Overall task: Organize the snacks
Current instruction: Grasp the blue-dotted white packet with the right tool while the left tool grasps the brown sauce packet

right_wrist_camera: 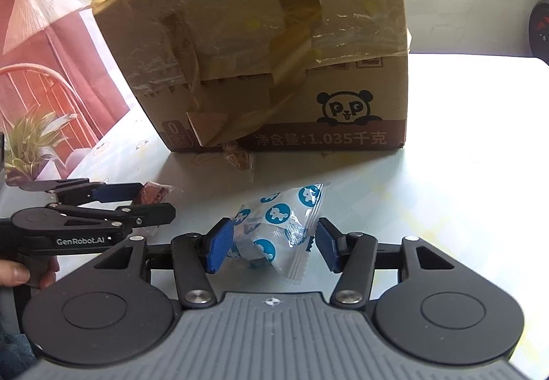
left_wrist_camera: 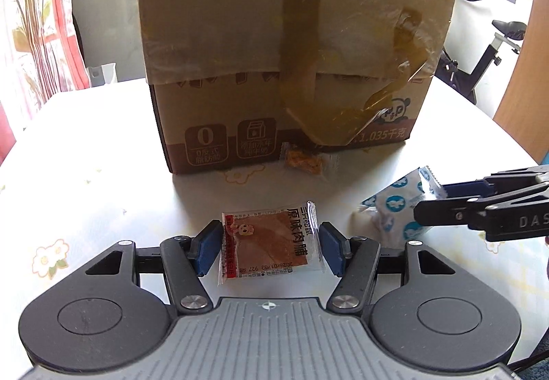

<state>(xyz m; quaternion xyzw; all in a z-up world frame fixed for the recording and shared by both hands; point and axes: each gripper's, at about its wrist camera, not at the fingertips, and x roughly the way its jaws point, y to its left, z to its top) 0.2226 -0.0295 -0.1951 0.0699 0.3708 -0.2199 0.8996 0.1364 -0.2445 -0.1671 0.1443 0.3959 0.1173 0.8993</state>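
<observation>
Left wrist: taped carton (left_wrist_camera: 284,71) beyond jerky packet (left_wrist_camera: 271,242).

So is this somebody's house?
Probably a home. The table wears a flowery cloth, an exercise bike stands by the window, and a red curtain and a potted plant sit behind.

Left gripper (left_wrist_camera: 270,248) low over the table, 2 blue pads (left_wrist_camera: 209,248) spread wide, level and pointing forward. Right gripper (right_wrist_camera: 271,244) low beside it, likewise parted, its 2 pads (right_wrist_camera: 219,244) angled outward. Seen from the right wrist view, left gripper (right_wrist_camera: 137,199) reaching in from the left edge, bare fingers (right_wrist_camera: 15,273) curled on its handle.
</observation>
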